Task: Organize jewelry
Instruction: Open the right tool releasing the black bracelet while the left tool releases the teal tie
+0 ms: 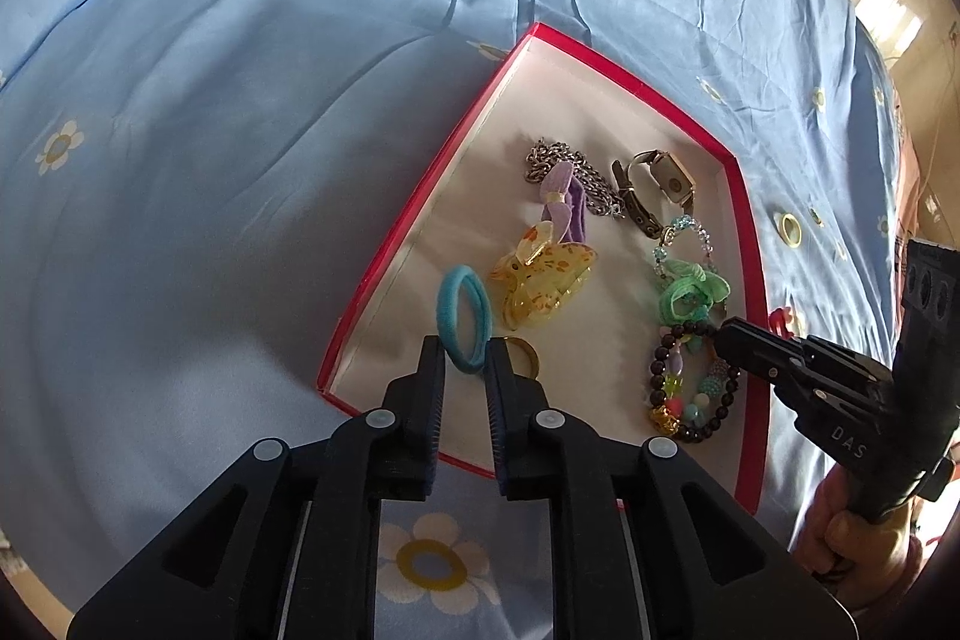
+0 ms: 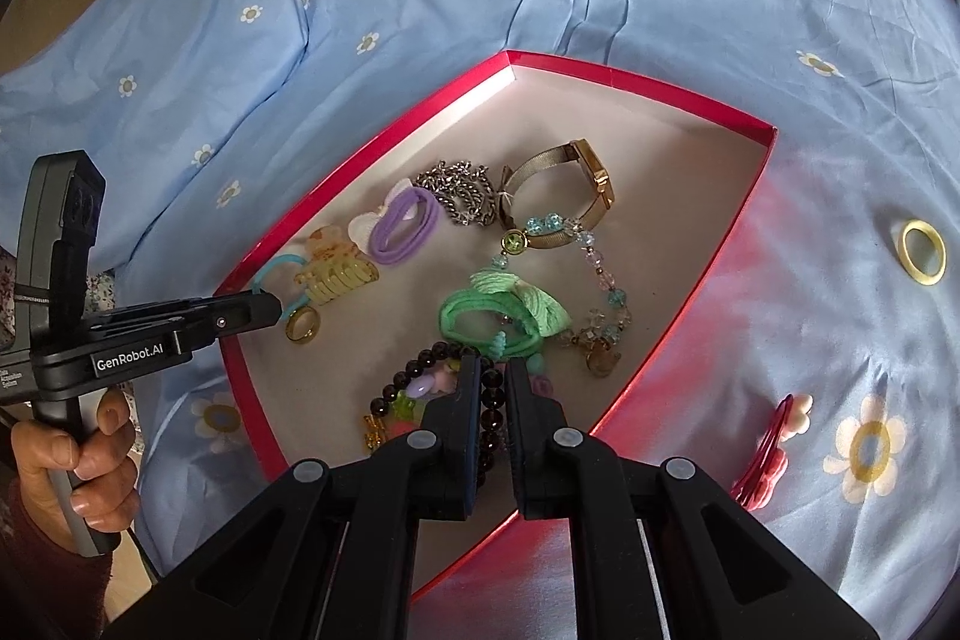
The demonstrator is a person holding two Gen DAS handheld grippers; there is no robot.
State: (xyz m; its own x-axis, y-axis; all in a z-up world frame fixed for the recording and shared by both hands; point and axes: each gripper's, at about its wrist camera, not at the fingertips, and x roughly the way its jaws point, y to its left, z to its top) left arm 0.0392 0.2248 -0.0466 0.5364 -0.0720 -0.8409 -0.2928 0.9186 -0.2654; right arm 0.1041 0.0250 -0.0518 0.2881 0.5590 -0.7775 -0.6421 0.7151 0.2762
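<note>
A red box [image 1: 420, 214] [image 2: 372, 160] with a pale floor lies on a blue flowered bedsheet. In it are a blue hair tie [image 1: 465, 319], a gold ring [image 1: 523, 357] [image 2: 300, 325], a yellow claw clip [image 1: 540, 280], a purple hair tie [image 2: 399, 223], a silver chain [image 2: 459, 193], a watch [image 2: 585, 187], a green hair tie [image 2: 498, 313] and a dark bead bracelet [image 1: 696, 382]. My left gripper [image 1: 465, 361] hangs over the blue hair tie, jaws a little apart, gripping nothing. My right gripper [image 2: 493, 376] is over the bead bracelet, jaws narrowly apart and empty.
A gold ring [image 2: 921, 253] [image 1: 790, 229] lies on the sheet right of the box. A red hair clip with a pale flower [image 2: 774, 451] lies near the box's right front corner. The sheet is wrinkled beyond the box.
</note>
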